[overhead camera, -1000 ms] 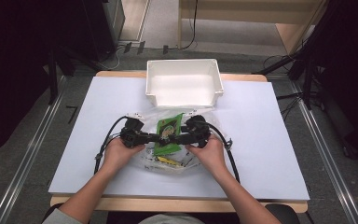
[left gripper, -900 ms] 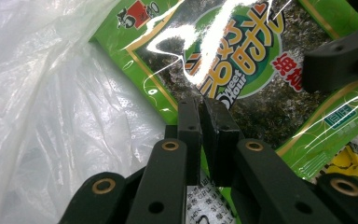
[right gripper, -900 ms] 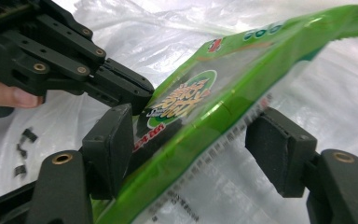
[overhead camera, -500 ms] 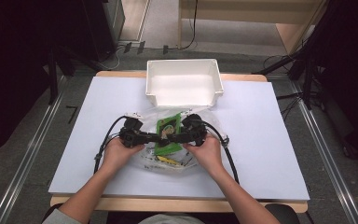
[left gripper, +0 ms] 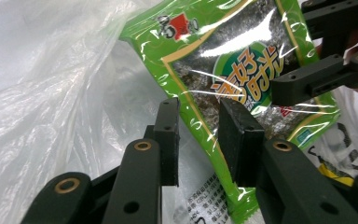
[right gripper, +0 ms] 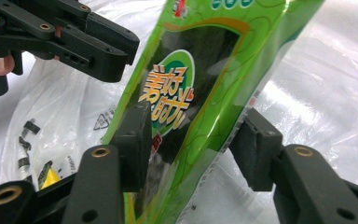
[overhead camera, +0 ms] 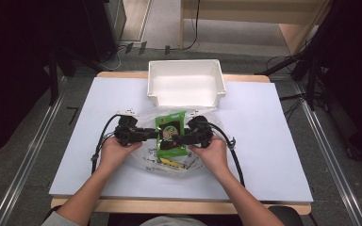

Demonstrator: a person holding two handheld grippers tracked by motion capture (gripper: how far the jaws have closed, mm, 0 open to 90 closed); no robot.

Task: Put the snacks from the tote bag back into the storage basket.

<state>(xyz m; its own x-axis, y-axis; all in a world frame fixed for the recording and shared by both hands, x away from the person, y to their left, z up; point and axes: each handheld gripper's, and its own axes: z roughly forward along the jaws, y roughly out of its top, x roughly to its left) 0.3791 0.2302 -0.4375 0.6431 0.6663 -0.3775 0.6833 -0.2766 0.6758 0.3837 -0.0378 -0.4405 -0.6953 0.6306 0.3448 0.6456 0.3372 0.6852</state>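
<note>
Two tongs meet over the green snack packet (overhead camera: 171,132), which sits on a clear plastic bag (overhead camera: 143,155) near the worktop's (overhead camera: 273,155) front edge, mid-width, w/ the white bin (overhead camera: 186,84) at the back edge. My left tongs (overhead camera: 156,136) have just been opening: pads straddle the packet's edge, not pressing. My right tongs (overhead camera: 175,141) have just been closing, jaws either side of the packet, gap visible, so no grip yet.
</note>
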